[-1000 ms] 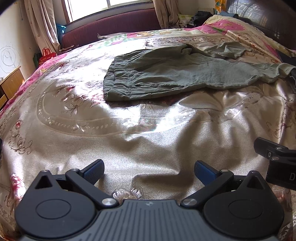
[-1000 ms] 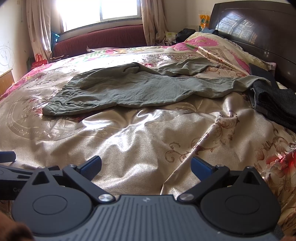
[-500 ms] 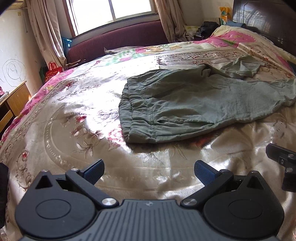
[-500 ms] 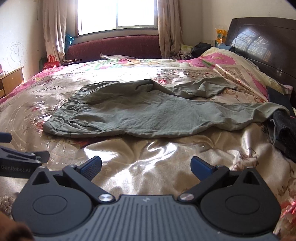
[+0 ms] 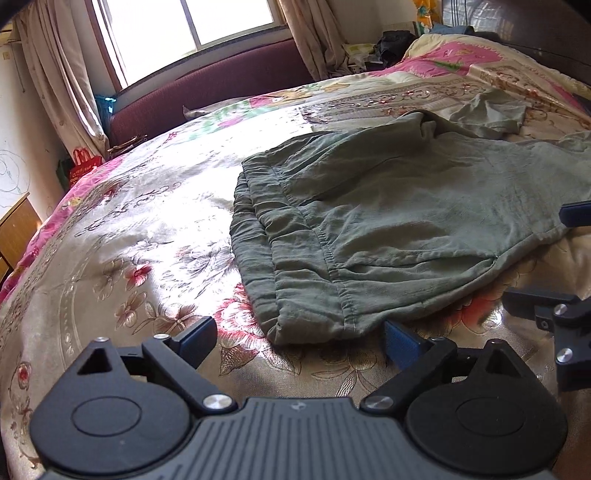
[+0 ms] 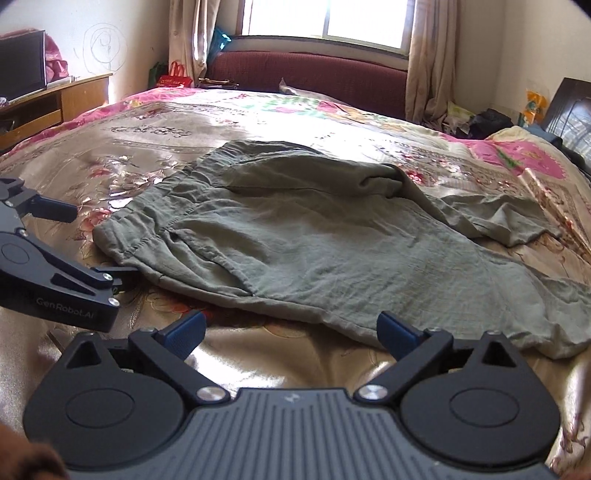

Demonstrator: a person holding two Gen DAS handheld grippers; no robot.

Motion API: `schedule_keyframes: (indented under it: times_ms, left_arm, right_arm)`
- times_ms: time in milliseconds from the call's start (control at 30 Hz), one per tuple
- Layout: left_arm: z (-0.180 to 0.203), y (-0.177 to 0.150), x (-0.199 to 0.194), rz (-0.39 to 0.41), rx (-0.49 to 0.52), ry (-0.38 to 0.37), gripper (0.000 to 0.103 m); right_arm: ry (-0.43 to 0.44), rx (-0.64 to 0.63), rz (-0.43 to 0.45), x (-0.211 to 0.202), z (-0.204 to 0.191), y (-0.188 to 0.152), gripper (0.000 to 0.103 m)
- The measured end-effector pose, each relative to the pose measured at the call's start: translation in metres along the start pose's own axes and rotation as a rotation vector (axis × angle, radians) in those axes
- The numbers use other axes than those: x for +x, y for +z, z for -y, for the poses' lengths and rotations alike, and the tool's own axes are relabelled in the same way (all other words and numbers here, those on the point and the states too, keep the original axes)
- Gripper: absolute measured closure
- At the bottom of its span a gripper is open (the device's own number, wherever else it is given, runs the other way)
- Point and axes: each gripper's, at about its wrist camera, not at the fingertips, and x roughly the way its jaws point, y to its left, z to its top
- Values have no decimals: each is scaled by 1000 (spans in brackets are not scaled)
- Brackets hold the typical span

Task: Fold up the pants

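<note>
A big bed fills the room. Its shiny gold bedspread (image 5: 155,236) has flowers on it and pink edges. Sun from the window (image 6: 325,18) makes the cloth glow. Pale curtains (image 5: 62,74) hang at both sides of the window. Under the window stands a dark red couch (image 6: 314,77). A red bag (image 5: 83,166) sits on the floor near the curtain. A wooden desk (image 6: 55,107) stands by the wall, and a dark screen (image 6: 22,66) sits on top of it. Someone drew circles on the white wall (image 6: 105,46). A dark wooden headboard (image 6: 569,110) is at the far end of the bed. A pile of dark things (image 5: 393,42) lies in the corner.
</note>
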Motion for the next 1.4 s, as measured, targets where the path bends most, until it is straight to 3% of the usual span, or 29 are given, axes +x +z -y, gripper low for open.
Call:
schedule_keyframes:
  times_ms: [100, 167, 233, 300, 400, 567, 667, 700, 733, 767, 867, 1000, 1267, 1400]
  left_arm:
    - [3, 0, 1, 5, 66, -12, 1]
    - [3, 2, 1, 1, 89, -46, 13]
    - [1, 6, -1, -17, 85, -98, 27]
    - [-1, 7, 3, -37, 74, -128, 29]
    - [-8, 6, 7, -38, 55, -158, 29]
    - [-15, 10, 12, -50, 4, -181, 38]
    - [-9, 16, 21, -58, 3, -160, 43]
    - [-9, 18, 21, -60, -5, -159, 47]
    - [-11, 19, 19, -62, -13, -162, 53]
    - [-14, 18, 16, -62, -18, -170, 58]
    - [-30, 9, 3, -69, -31, -173, 60]
    - [-55, -6, -19, -74, -38, -138, 62]
    - [-122, -58, -54, -152, -100, 22, 63]
    - [-148, -84, -70, -188, -150, 92, 63]
  right_arm:
    - [21, -40, -4, 10, -2, 5, 14]
    - [40, -56, -11, 16, -1, 6, 17]
    - [67, -67, -22, 20, 0, 7, 31]
    - [82, -72, -30, 22, 1, 8, 35]
    - [79, -100, -29, 23, 1, 10, 35]
    - [92, -147, -27, 25, 0, 10, 34]
    - [100, -100, -53, 33, 2, 16, 34]
    - [106, -73, -60, 33, 3, 18, 46]
    - [98, -57, -71, 32, 3, 20, 77]
    - [82, -49, -81, 31, 3, 22, 87]
    - [140, -21, -93, 19, -1, 23, 89]
    - [221, -63, -99, 0, -35, 19, 92]
    - [440, -83, -102, -28, -119, 13, 92]
    - [534, -56, -165, -31, -156, 12, 89]
